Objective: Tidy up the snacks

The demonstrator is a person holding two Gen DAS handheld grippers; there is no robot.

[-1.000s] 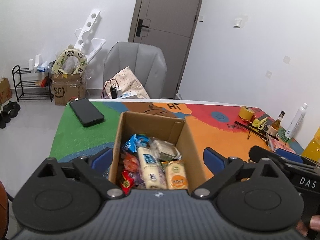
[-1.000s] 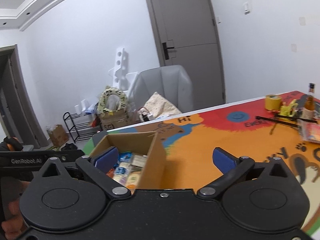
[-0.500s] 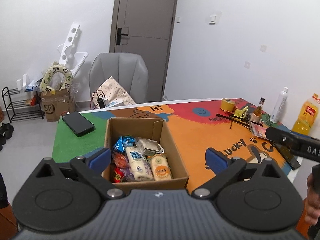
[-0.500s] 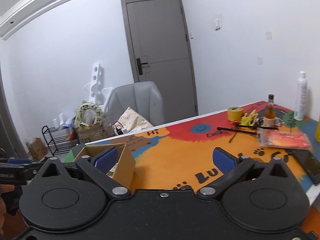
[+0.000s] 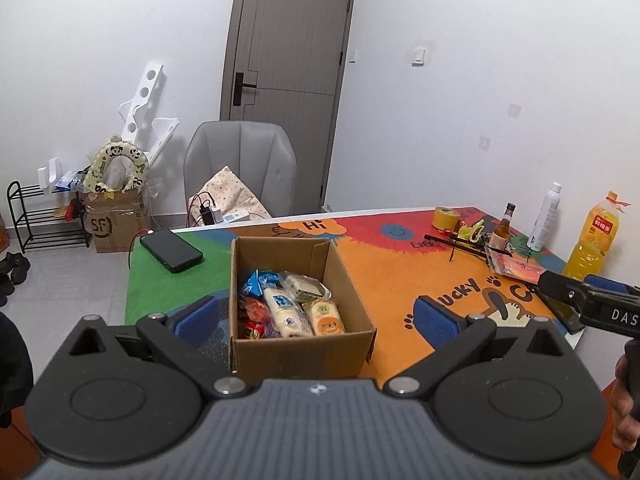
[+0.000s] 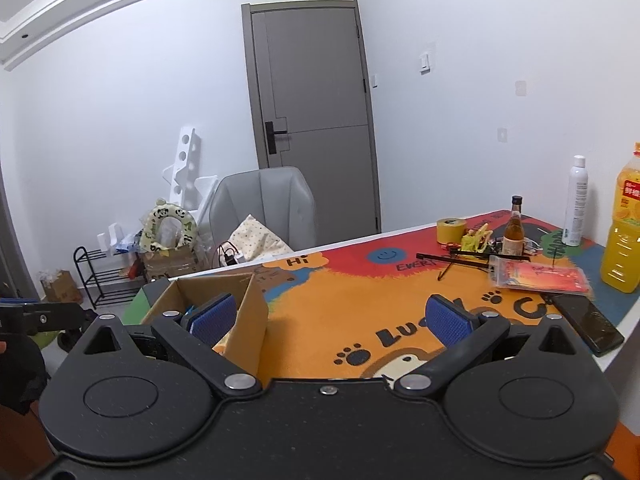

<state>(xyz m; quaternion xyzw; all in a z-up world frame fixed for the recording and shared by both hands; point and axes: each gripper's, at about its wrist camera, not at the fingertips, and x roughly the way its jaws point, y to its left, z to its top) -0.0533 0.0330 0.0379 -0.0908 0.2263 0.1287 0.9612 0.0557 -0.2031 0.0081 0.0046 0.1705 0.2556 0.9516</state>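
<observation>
Item: cardboard box [image 5: 300,344], snacks [image 5: 288,308] inside, at twelve o'clock. Left gripper [image 5: 316,316] opening, nothing between; right gripper [image 6: 332,320] wide, empty. We withdraw without nudging it.

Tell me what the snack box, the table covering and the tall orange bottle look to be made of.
Snack box: brown corrugated cardboard, matte, with folded flaps and raw edges. Table covering: seemingly a printed fabric or felt-like mat, since it looks fuzzy and unreflective, though the exact fibre is unclear. Orange bottle: probably clear plastic, glossy, as the orange liquid shows through it.
</observation>
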